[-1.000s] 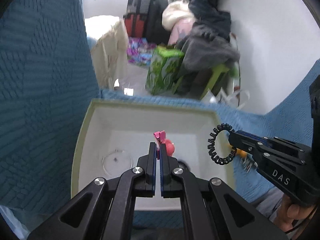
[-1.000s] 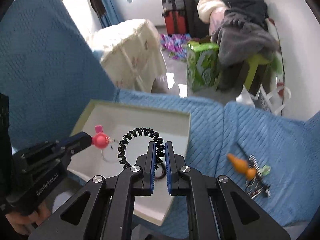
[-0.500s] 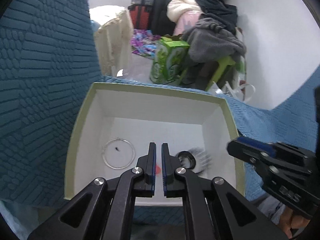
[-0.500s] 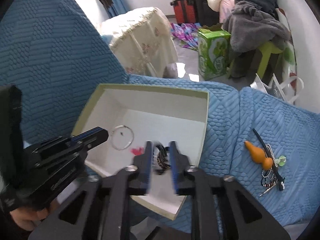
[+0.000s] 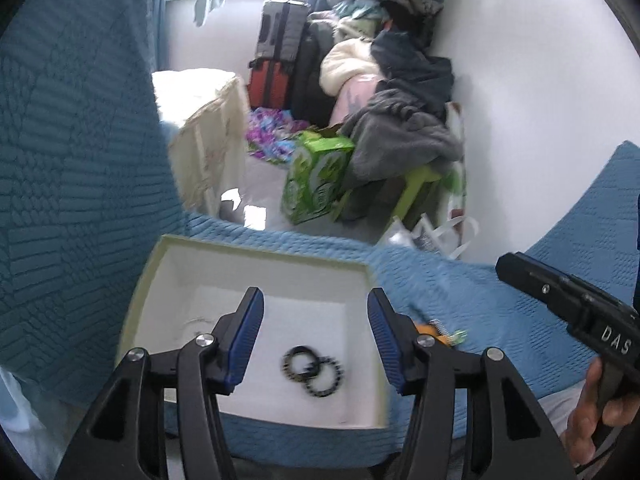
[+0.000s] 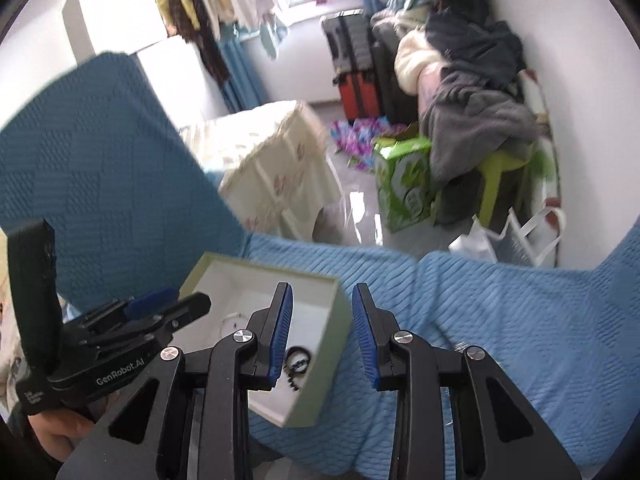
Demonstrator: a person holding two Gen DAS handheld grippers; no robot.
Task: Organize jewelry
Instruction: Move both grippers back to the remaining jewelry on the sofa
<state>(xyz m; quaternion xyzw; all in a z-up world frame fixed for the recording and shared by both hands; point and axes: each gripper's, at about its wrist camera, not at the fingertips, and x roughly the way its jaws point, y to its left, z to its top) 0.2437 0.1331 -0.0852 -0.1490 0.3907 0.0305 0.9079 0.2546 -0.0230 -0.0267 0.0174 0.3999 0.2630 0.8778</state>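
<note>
Change: a second ago each gripper pinched a piece over the box, the left a pink clip, the right a black coil tie; now both pieces are let go and both grippers are clear of it.
Meaning for the task: two items seem delivered; loose pieces outside the box look like the next job.
Left gripper point(image 5: 315, 334): jaws opening, nothing between them, the box floor showing through the gap.
Box point(image 5: 256, 252): pale, open-topped, white inside, on the blue bed cover point(image 5: 460, 296) near its front edge.
Thin ring point(image 5: 196, 324): faint wire hoop by the box's left wall.
Black coil ties point(image 5: 313, 368): two dark spiral loops touching, on the box floor toward its right front corner; blurred.
Pink clip: not visible now, probably hidden behind a finger.
Leftover pieces point(image 5: 440, 330): orange and green bits on the cover just right of the box.
Right gripper point(image 6: 322, 330): released, part open, empty, above the box's right wall.
</note>
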